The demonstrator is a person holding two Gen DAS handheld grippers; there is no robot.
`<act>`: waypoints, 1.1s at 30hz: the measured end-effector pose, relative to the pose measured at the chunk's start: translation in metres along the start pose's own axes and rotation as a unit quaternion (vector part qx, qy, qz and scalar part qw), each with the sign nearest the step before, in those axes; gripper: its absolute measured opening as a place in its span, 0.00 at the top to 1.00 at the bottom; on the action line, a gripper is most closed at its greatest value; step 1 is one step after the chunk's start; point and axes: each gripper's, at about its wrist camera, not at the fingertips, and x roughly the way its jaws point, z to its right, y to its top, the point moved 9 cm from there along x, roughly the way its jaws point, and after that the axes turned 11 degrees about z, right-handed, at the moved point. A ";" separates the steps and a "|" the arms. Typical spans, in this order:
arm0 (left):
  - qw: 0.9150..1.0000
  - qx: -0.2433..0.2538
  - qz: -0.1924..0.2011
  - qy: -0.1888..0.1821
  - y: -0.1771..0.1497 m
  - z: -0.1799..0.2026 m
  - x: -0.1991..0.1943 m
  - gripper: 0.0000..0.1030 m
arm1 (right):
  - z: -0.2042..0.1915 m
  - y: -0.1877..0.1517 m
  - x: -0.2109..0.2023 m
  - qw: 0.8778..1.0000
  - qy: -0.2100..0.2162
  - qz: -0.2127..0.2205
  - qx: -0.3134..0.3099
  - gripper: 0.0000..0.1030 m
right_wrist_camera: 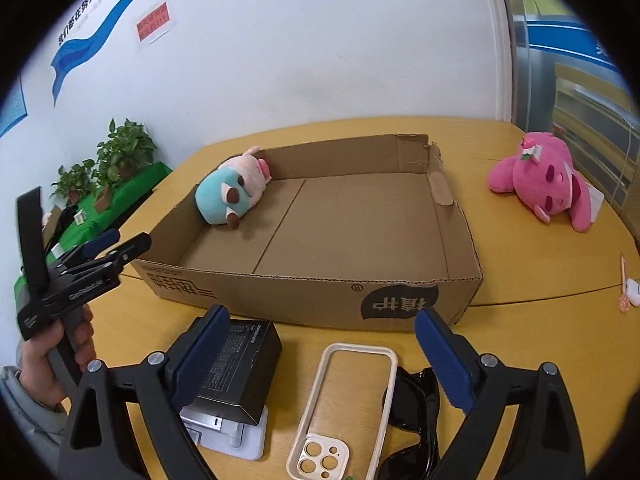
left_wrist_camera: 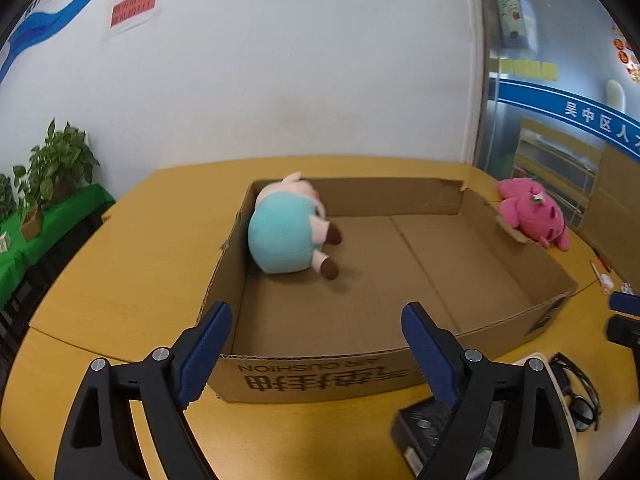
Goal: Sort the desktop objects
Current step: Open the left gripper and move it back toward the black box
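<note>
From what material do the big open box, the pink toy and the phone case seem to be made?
Box: corrugated cardboard, matte brown; the cut rim shows a wavy fluted edge, with fold creases on the floor.
Pink toy: plush fabric, soft and fuzzy, likely stuffed; rounded shape without hard edges.
Phone case: probably flexible plastic or silicone, smooth cream finish; thin frame with moulded camera holes. Which of these it is cannot be told.

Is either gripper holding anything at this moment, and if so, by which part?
Nothing is held. The left gripper and right gripper both stand open with nothing pressed between the pads.
</note>
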 end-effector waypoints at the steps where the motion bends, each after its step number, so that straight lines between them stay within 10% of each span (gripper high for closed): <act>1: 1.000 -0.006 -0.001 -0.004 -0.004 -0.004 0.007 0.13 | -0.003 -0.001 -0.001 1.000 -0.003 0.005 -0.003 0.09; 16: 0.999 -0.008 -0.018 -0.050 -0.021 0.002 0.003 0.13 | -0.041 -0.003 -0.026 0.997 0.003 0.051 -0.050 0.09; 33: 0.990 0.030 0.129 -0.042 0.030 0.058 -0.135 0.06 | -0.041 -0.009 -0.044 0.996 0.003 0.078 -0.047 0.13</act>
